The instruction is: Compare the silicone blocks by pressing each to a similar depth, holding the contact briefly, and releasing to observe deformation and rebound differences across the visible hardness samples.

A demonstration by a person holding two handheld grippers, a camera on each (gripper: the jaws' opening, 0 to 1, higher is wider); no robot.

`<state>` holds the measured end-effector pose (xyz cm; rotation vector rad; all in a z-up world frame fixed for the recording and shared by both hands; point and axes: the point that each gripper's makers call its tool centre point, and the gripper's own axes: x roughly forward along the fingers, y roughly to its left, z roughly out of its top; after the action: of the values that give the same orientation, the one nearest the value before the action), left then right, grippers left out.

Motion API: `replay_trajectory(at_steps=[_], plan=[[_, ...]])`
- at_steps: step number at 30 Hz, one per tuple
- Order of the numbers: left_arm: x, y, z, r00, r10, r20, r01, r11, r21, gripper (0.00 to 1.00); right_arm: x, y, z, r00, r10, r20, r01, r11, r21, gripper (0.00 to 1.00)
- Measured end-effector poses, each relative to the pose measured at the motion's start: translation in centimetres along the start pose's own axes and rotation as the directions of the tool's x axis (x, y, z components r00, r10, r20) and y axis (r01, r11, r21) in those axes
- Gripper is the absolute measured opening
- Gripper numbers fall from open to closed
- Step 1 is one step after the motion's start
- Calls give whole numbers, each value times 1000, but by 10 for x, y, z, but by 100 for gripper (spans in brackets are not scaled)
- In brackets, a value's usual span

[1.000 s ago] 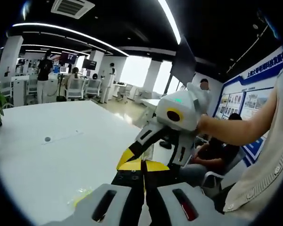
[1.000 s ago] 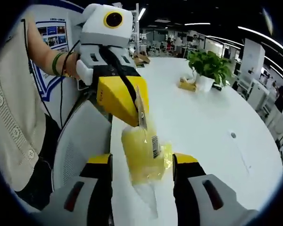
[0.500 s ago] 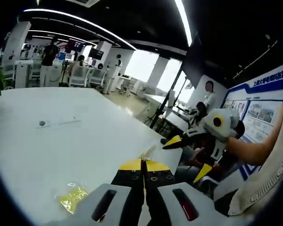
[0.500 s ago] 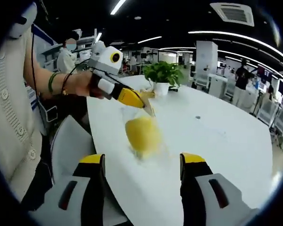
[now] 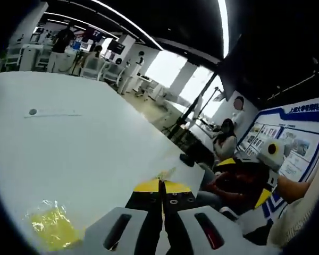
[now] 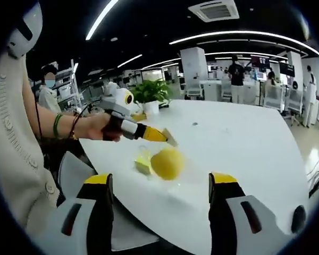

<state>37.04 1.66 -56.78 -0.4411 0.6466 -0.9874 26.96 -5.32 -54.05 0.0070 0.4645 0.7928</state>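
Observation:
A rounded yellow silicone block (image 6: 167,163) lies in crumpled clear wrap on the white table (image 6: 244,138), with a smaller yellow-green block (image 6: 143,164) touching its left side. My right gripper (image 6: 160,179) is open, its jaws standing wide on either side of the block and short of it. My left gripper (image 6: 162,136), held by a hand, hovers just above the block and is shut on a small scrap of clear plastic wrap (image 6: 171,141). In the left gripper view my left gripper (image 5: 161,183) pinches that scrap (image 5: 164,173), the wrapped block (image 5: 50,229) lies lower left, and the right gripper (image 5: 244,179) hangs off the table's edge.
A potted plant (image 6: 151,93) stands at the table's far left end. A grey chair (image 6: 77,175) sits against the near edge beside the person's sleeve (image 6: 16,159). Seated people (image 5: 223,143) and office desks (image 6: 239,87) lie beyond the table.
The right gripper has drawn back from the yellow block, which now looks smaller. The left gripper has lifted off it, still pinching plastic; the block stays on the table.

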Motion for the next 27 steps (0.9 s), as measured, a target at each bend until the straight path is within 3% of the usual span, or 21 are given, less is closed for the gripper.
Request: replay_trajectory(at_steps=[5,10,11,12,13,14,16,19,21,22,25,27], plan=[[26,16,-6,998,-28,59,39,981,-187,0,-7,-15,-10,999,-20,-35,21,1000,21,67],[48,42,-1,988,22,152,31,942,-334,0,-10,-31,-14,998,-29,-52,31,999,35,65],[50,50,0,985,49,167,15,932,-362,0,-10,-33,-15,998,-30,-54,32,999,36,64],[54,62,-1,980,86,178,-4,908,-419,0,-10,-36,-16,998,-32,-60,34,999,36,64],[56,67,-1,978,97,187,-9,906,-422,0,-10,-39,-16,998,-33,-61,35,999,35,64],[56,83,-3,966,167,198,-61,890,-452,0,-9,-41,-17,998,-32,-61,35,999,37,64],[58,99,-6,952,212,219,-72,854,-515,0,-8,-45,-17,997,-29,-65,32,998,45,63],[57,118,-16,939,280,201,-127,823,-553,0,-5,-51,-18,997,-26,-71,29,998,49,63],[58,126,-23,939,295,178,-152,818,-556,0,-3,-55,-21,997,-21,-77,25,998,51,62],[58,132,-27,932,324,160,-185,808,-559,0,-2,-56,-21,997,-18,-79,22,998,56,62],[59,141,-32,924,344,167,-191,793,-578,0,1,-60,-23,997,-12,-79,17,998,61,60],[60,149,-37,915,375,146,-235,792,-564,0,2,-61,-23,997,-13,-78,18,998,62,61]])
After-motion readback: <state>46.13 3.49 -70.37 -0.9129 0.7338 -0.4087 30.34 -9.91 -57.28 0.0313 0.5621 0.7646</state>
